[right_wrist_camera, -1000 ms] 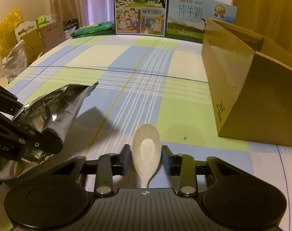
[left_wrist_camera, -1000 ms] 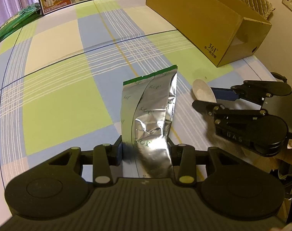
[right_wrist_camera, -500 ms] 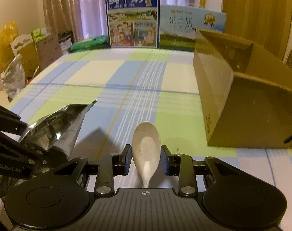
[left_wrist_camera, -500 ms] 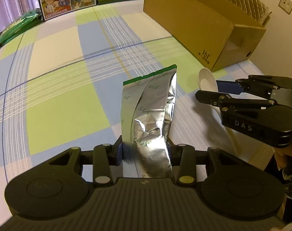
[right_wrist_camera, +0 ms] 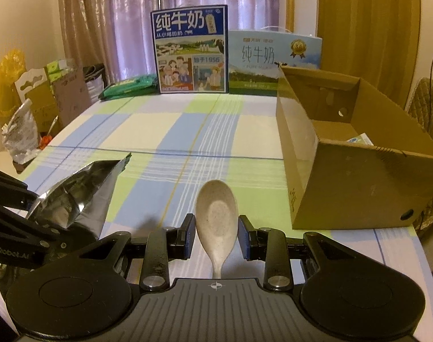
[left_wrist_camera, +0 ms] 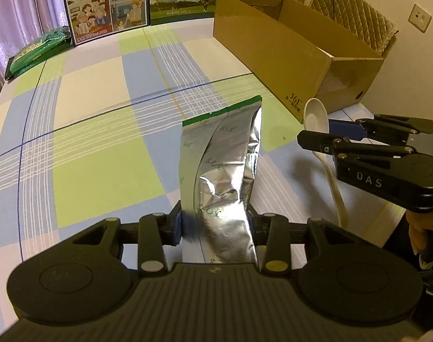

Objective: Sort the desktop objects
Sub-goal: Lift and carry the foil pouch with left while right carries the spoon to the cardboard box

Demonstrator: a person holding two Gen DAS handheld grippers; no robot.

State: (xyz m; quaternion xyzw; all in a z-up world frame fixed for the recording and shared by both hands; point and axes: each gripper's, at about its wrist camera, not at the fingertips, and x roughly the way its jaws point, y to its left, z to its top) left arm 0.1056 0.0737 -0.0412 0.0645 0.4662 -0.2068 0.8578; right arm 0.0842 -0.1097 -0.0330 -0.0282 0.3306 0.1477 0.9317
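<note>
A silver foil pouch (left_wrist_camera: 222,171) with a green top edge sticks up between the fingers of my left gripper (left_wrist_camera: 215,225), which is shut on its lower part and holds it above the checked tablecloth. My right gripper (right_wrist_camera: 216,235) is shut on a pale speckled spoon (right_wrist_camera: 216,213), bowl pointing forward. In the left wrist view the same spoon (left_wrist_camera: 316,116) and the right gripper (left_wrist_camera: 325,134) hang at the right of the pouch. The right wrist view shows the pouch (right_wrist_camera: 85,193) at lower left. An open brown cardboard box (right_wrist_camera: 345,171) stands at the right, also the box (left_wrist_camera: 287,42) far right.
Two milk cartons (right_wrist_camera: 189,54) stand along the table's far edge, a green packet (right_wrist_camera: 128,85) lies beside them. Bags and cardboard (right_wrist_camera: 25,108) crowd the floor past the left edge. A quilted chair (left_wrist_camera: 356,25) is behind the box. A hand (left_wrist_camera: 422,228) holds the right gripper.
Both grippers have risen and tilted up with their loads still held. The far cartons and the inside of the box now show. The spoon sits higher beside the pouch.
</note>
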